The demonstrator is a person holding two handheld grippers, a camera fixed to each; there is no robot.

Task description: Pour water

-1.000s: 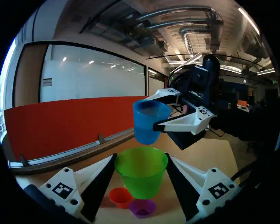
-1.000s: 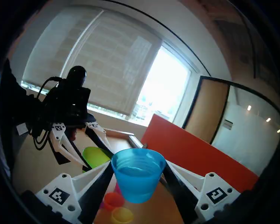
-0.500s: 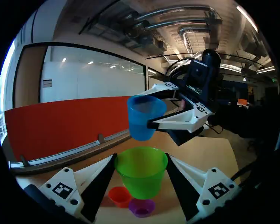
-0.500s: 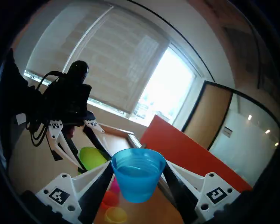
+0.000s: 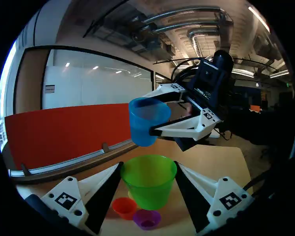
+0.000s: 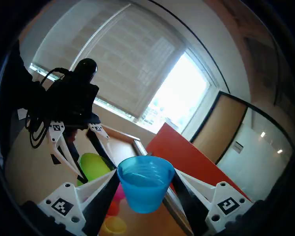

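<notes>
My left gripper (image 5: 148, 181) is shut on a green cup (image 5: 148, 180), held upright above the wooden table (image 5: 222, 156). My right gripper (image 6: 145, 188) is shut on a blue cup (image 6: 145, 187) with water in it. In the left gripper view the blue cup (image 5: 147, 121) hangs above and slightly left of the green cup, tilted a little, with the right gripper (image 5: 145, 114) coming in from the right. In the right gripper view the green cup (image 6: 91, 165) sits lower left, between the left gripper's fingers (image 6: 62, 151).
A small orange cup (image 5: 124, 207) and a small purple cup (image 5: 147, 218) stand on the table under the green cup. A yellow cup (image 6: 115, 225) and a pink one (image 6: 119, 192) lie below the blue cup. A red partition (image 5: 64, 128) runs along the table's far side.
The blue cup has risen and moved left over the green cup, tilting slightly. The green cup has stayed in place in my left gripper.
</notes>
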